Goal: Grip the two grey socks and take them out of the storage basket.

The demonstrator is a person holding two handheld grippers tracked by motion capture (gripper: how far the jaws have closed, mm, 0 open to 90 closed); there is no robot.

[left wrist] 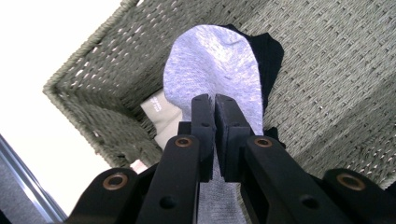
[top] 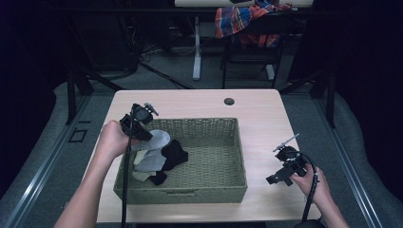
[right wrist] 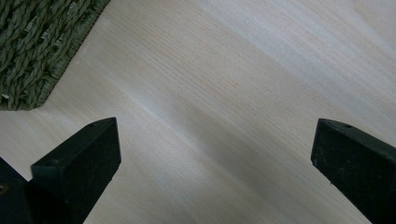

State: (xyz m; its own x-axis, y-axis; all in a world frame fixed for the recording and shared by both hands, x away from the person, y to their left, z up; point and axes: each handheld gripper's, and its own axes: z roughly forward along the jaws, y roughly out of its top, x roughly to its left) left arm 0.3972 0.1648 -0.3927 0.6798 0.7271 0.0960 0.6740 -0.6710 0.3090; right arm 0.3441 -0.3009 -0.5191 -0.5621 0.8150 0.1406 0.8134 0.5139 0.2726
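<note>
Two black tools, left tool (left wrist: 215, 105) with copper-coloured rivets, right tool (right wrist: 212, 154) with blocky jaws, black trailing cables, bare forearms

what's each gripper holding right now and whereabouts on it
The left gripper is shut on the grey sock, pinching the flat fabric partway along it, above the basket. The right gripper is open over the table, holding nothing.

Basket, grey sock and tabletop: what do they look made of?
The rectangular green-grey woven basket looks like twisted rope or seagrass, matte, its strands visible. The light grey sock looks like soft heathered knit fabric. The pale table looks like smooth wood or wood-look laminate, with fine straight grain.
</note>
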